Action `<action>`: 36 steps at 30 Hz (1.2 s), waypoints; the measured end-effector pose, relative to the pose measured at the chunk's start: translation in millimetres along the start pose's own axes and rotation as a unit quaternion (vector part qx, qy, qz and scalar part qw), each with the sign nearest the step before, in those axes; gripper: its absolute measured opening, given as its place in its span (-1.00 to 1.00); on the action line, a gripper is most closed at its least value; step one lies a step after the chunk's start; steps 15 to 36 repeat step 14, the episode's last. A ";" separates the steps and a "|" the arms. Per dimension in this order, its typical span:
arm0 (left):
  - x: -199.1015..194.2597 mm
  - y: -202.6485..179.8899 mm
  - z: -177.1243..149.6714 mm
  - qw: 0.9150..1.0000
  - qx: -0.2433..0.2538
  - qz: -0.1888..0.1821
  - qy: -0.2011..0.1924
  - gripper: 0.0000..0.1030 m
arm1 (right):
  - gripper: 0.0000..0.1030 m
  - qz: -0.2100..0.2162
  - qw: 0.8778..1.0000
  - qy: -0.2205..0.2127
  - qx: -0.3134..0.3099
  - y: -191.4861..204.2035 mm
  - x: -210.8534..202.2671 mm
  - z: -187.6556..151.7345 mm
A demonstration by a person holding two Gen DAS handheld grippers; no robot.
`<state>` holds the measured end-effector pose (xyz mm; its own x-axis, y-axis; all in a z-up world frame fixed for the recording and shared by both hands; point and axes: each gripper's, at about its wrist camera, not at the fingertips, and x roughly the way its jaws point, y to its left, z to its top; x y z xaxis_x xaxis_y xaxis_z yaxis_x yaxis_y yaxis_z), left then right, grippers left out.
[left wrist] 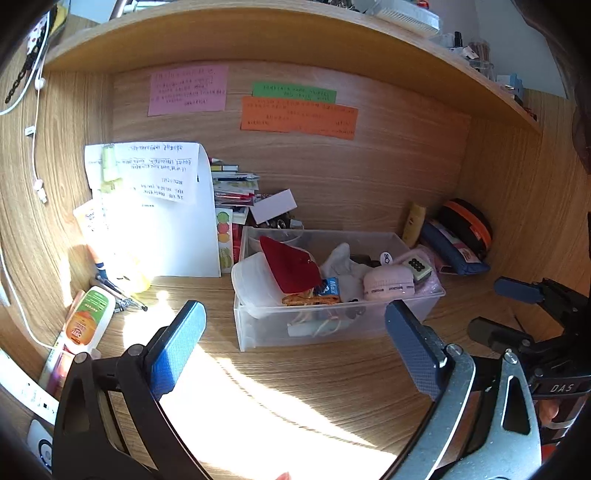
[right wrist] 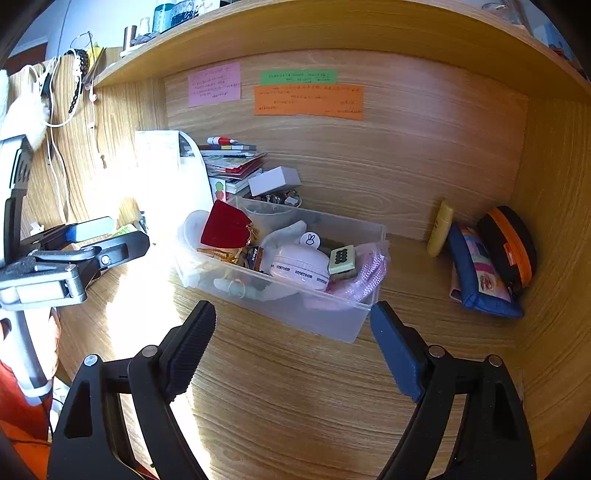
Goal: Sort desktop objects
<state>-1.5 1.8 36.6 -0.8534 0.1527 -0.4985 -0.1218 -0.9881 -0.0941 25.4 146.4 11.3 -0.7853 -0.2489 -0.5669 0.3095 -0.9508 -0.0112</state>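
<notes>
A clear plastic bin (left wrist: pixel 332 328) (right wrist: pixel 332 321) stands on the wooden desk, filled with small things: a red pouch (left wrist: pixel 290 264) (right wrist: pixel 225 225), a pink case (left wrist: pixel 388 282) (right wrist: pixel 299 267), a white lidded tub (left wrist: pixel 251 280) and other bits. My left gripper (left wrist: pixel 295 345) is open and empty, just in front of the bin. My right gripper (right wrist: pixel 293 341) is open and empty, also in front of the bin. The right gripper also shows at the right edge of the left wrist view (left wrist: pixel 517 295), and the left one at the left of the right wrist view (right wrist: pixel 99 236).
A blue pouch (right wrist: pixel 476 273) (left wrist: pixel 450 247), a black-orange case (right wrist: pixel 511 245) and a yellow tube (right wrist: pixel 439 229) lie in the right corner. Papers (left wrist: pixel 162 206), a book stack (right wrist: pixel 232 162), a white box (right wrist: pixel 273 181), pens (left wrist: pixel 118 291) and a tube (left wrist: pixel 86 317) sit at left. A shelf (left wrist: pixel 258 33) overhangs.
</notes>
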 end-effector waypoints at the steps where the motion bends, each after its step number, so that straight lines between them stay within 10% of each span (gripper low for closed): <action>1: 0.2 -0.8 -0.5 1.000 0.000 0.002 0.002 0.92 | 0.62 0.001 1.000 -0.002 0.001 0.0 -1.6 -0.1; 36: -0.1 -12.8 -10.0 1.000 0.023 0.010 -0.013 0.92 | 0.66 0.008 1.000 -0.006 0.001 7.2 -6.7 -5.5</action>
